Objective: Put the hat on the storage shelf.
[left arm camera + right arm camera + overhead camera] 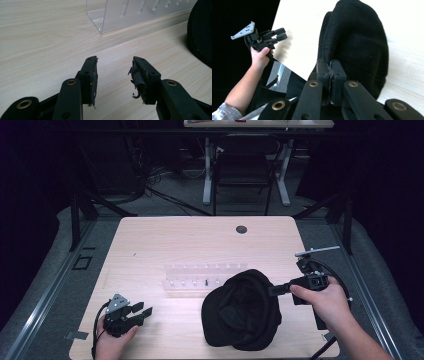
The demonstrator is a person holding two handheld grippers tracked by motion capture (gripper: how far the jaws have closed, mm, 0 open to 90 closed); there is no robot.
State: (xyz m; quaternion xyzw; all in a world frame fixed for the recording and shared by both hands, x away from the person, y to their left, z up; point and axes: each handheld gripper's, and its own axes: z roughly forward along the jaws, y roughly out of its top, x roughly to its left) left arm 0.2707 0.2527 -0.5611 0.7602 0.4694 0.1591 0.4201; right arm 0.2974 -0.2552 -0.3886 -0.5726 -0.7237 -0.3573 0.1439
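Pinching the edge of the black cap (243, 310), your right gripper (272, 290) has its jaws pressed together on the fabric; in the right gripper view the two pads meet with only a thin fold of the cap's rim caught between them. The cap rests on the front right part of the wooden table (150, 240), its crown bulging up and its far edge just in front of the clear acrylic rack (200, 277). Your right hand (325, 302) grips the handle out beyond the cap's right side, near the table's right edge.

Your left gripper (140, 312) sits at the front left corner of the table, well apart from the cap, with your left hand (112, 340) wrapped around its body and the grey three-cornered plate (118, 301) on top. Its jaws stand apart with nothing between them; in the left gripper view you see bare tabletop in the gap, the rack's near corner ahead, and the cap's dark edge at the right. The pads (138, 75) there look frayed.
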